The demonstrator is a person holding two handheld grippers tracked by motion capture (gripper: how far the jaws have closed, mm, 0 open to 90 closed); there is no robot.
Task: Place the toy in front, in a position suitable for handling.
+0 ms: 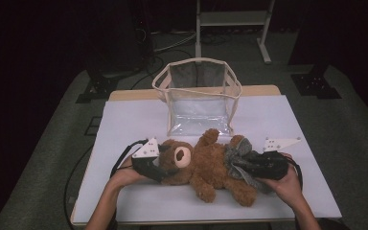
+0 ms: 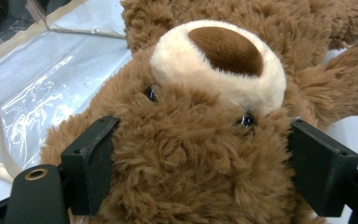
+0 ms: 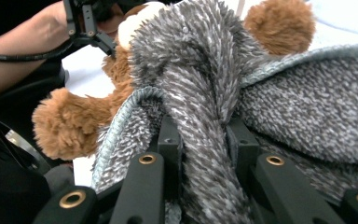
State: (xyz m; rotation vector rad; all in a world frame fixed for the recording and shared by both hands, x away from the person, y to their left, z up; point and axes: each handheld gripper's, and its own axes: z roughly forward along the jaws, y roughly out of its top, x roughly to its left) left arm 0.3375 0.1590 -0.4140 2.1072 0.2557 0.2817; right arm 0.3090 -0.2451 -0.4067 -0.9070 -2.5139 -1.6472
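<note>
Teddy bear's head between left claw jaws.

Dim and dark all round in the high view, lit from above on the white table alone, with soft focus throughout. Glare on the clear plastic bag. Sharp, evenly lit fur up close; blurred near edges.
</note>
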